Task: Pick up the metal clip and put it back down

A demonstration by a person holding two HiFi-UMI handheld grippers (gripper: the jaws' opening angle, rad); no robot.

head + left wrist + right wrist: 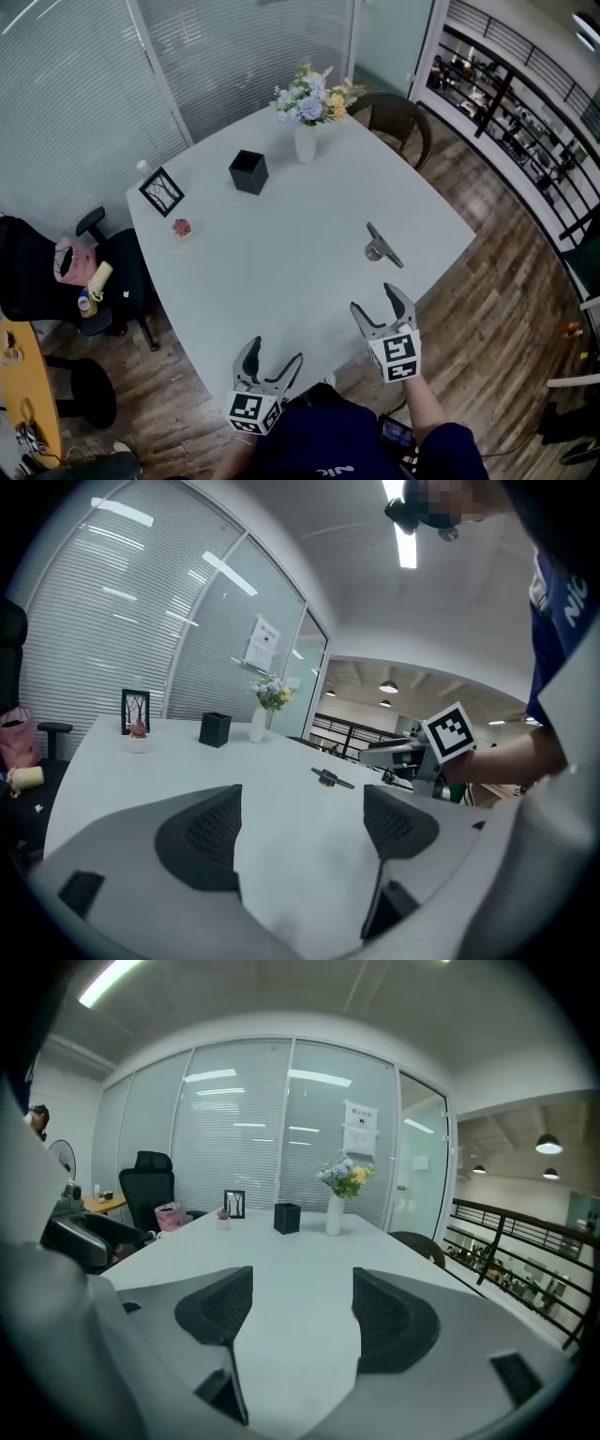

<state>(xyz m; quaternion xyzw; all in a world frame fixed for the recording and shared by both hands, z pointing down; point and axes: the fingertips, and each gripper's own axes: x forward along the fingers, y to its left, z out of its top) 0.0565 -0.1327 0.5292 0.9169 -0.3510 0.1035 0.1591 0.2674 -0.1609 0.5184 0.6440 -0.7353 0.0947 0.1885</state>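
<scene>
The metal clip (380, 246) lies on the white table (281, 272) near its right edge, untouched; in the left gripper view the clip (328, 778) shows small, out past the jaws. My right gripper (382, 304) hovers open over the table's near edge, short of the clip, with nothing between its fingers. My left gripper (273, 354) stands open at the near edge, lower left of it, and is empty too. The right gripper view looks along the tabletop (300, 1269) and does not show the clip.
A black box (248, 172), a white vase of flowers (307, 141), a picture frame (161, 191) and a small pink item (182, 228) stand at the far side. Chairs sit at the left (94, 272) and beyond the table (398, 117).
</scene>
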